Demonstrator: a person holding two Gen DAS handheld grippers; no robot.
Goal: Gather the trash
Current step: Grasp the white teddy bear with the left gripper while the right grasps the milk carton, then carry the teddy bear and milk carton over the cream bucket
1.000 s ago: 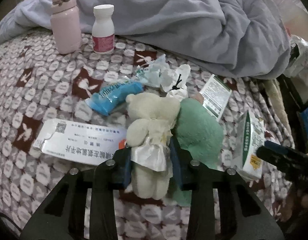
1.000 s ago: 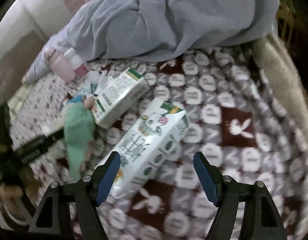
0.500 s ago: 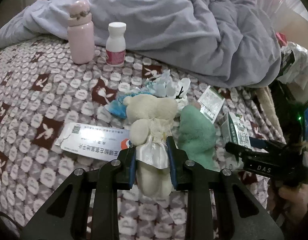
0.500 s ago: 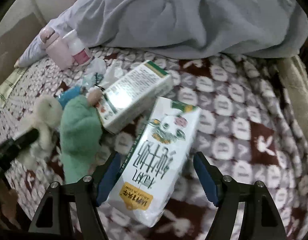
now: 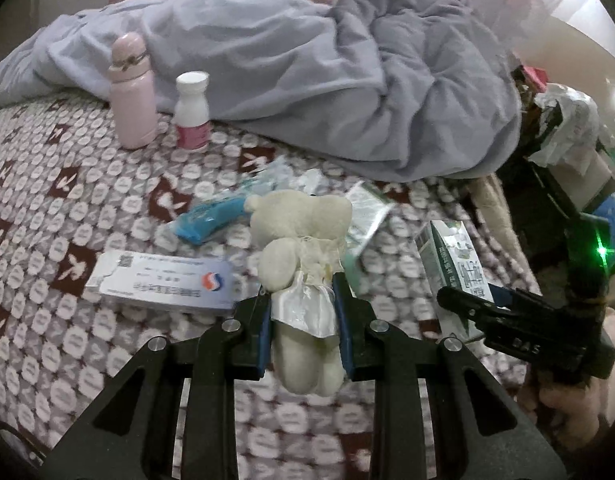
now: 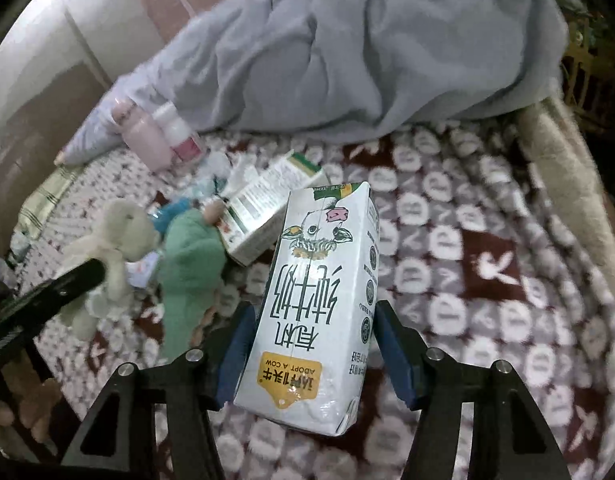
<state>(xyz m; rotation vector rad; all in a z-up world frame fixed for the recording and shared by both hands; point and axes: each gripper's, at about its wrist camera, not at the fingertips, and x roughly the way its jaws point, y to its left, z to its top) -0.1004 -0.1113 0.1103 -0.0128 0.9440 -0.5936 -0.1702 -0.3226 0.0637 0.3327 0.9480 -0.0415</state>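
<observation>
— Left gripper [image 5: 303, 312] first: what has it got?
— Its jaws are clamped on a cream bear [image 5: 303, 240], pads squeezing the shiny white skirt at its middle. The bear hangs upright between the fingers, head away from the camera, legs dangling above the bedspread [image 5: 59, 216].
— And the right gripper [image 6: 313, 354]?
— Its jaws are closing, with a milk carton [image 6: 323, 292] between them. The left pad sits against the carton's side; on the right I see a sliver of gap, so I would not call it gripped. In the left view the carton stands tilted by that gripper's finger.
— What else lies on the bed?
— A flat white pill box [image 5: 163, 282] just left of the bear, a blue packet [image 5: 211, 222] beyond it, and some crumpled clear wrappers [image 5: 279, 176] farther back. A green-and-white box [image 6: 271, 200] lies just behind the carton, and a green plush [image 6: 189, 268] lies beside it, between the carton and the bear.
— Anything standing?
— A pink flask [image 5: 131, 92] and a white bottle [image 5: 192, 112] with a pink label, side by side, upright, at the edge of a rumpled grey duvet [image 5: 327, 80].
— Whose hand shows?
— The person's right hand [image 5: 567, 412], under the right gripper's handle at the lower right of the left view.
</observation>
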